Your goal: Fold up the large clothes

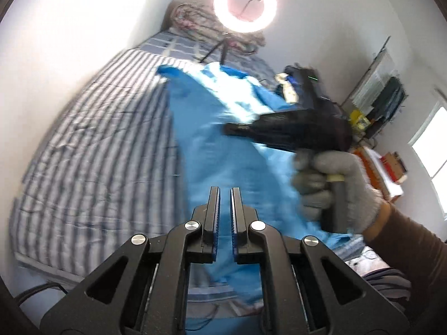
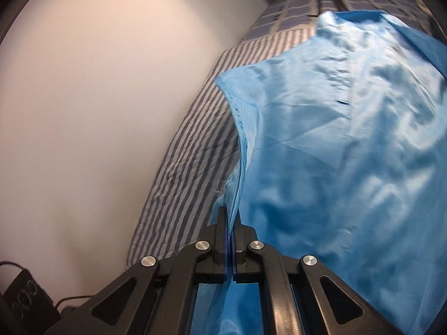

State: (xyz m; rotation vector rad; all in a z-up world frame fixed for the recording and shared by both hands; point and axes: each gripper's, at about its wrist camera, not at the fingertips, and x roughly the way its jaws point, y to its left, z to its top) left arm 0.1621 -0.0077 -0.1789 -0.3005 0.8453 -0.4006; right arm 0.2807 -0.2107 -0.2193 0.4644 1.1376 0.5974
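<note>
Fingers of right gripper (image 2: 229, 217) clamped on seam edge of glossy blue garment (image 2: 335, 139), spread across striped quilt (image 2: 190, 150), centre and right of frame. Left gripper (image 1: 225, 195) slightly parted, holding nothing, above garment. Gloved hand (image 1: 335, 187) at right; ring light (image 1: 245, 2) at top.

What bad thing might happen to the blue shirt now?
1. Only the right gripper pinches the blue garment, by a thin edge, so the cloth may slip out.
2. The left gripper has a small gap between its fingers and seems to hold nothing, so the garment might sag unevenly onto the striped bed.
3. The pictures are blurry; fast swinging may crumple the fold.
</note>
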